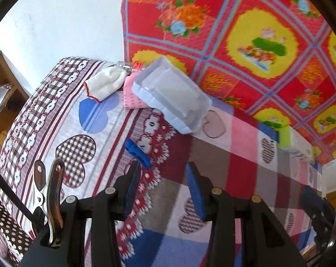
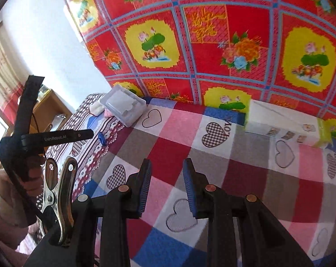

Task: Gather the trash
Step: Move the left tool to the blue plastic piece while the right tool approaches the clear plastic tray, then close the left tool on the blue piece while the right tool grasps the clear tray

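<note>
At frame bottom, both claws, left gripper (image 1: 163,187) and right gripper (image 2: 167,187), parted and empty; blue scrap (image 1: 138,153), clear plastic tray (image 1: 172,95) still uncollected on bed (image 1: 234,155).

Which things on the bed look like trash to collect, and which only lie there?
Probably trash:
- clear plastic box
- blue scrap
- white carton

Just lying about, it seems:
- white cloth
- pink cloth
- wooden shelf
- bedsheet

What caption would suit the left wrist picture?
Open gripper over a heart-patterned bedsheet, facing a blue clip and clear plastic box.
</note>
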Tool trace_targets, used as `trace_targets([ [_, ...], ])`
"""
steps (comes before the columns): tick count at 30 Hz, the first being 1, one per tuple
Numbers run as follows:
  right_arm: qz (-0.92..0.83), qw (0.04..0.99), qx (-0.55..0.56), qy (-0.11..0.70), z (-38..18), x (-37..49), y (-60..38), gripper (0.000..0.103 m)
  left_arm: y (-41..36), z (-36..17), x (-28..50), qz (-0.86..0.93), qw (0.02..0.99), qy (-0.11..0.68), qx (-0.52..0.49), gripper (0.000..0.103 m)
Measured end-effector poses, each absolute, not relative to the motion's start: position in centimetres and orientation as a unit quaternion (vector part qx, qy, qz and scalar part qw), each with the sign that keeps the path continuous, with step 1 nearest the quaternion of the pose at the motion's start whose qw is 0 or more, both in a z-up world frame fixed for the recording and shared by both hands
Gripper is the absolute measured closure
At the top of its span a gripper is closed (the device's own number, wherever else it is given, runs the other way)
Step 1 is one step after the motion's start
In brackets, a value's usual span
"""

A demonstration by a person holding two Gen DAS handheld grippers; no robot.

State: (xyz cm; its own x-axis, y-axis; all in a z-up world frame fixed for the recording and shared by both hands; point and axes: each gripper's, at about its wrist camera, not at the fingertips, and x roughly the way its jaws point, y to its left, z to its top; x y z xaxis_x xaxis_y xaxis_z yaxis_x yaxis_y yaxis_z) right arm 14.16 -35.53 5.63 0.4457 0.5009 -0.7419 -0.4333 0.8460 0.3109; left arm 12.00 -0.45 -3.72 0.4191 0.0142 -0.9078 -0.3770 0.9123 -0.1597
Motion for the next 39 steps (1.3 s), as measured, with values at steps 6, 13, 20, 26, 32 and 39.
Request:
trace_targets([
  [6, 0.278, 0.841, 0.043, 0.462, 4.9, 16.3, -32.9, 0.073, 1.4, -6.4, 13.3, 0.127, 0.808, 0.544, -0.188, 0.059],
  [13, 0.294, 0.833, 0.037, 0.468, 4.7, 18.5, -29.5, 0.073, 2.4, -9.0, 14.6, 0.13, 0.794, 0.558, -0.203, 0.059],
  [20, 0.317, 0.823, 0.021, 0.47, 4.1, 20.6, -26.6, 0.073, 2.6, -9.6, 14.6, 0.125, 0.803, 0.55, -0.195, 0.071],
  [26, 0.332, 0.815, 0.006, 0.474, 3.5, 21.7, -24.3, 0.073, 3.7, -9.7, 14.2, 0.123, 0.804, 0.546, -0.201, 0.087],
  [32, 0.34, 0.812, -0.016, 0.475, 2.6, 23.3, -22.7, 0.073, 5.4, -9.2, 13.5, 0.135, 0.805, 0.546, -0.189, 0.087],
  [39, 0.35, 0.805, -0.063, 0.476, 1.7, 25.6, -20.1, 0.065, 6.3, -9.2, 13.7, 0.131, 0.806, 0.545, -0.191, 0.087],
])
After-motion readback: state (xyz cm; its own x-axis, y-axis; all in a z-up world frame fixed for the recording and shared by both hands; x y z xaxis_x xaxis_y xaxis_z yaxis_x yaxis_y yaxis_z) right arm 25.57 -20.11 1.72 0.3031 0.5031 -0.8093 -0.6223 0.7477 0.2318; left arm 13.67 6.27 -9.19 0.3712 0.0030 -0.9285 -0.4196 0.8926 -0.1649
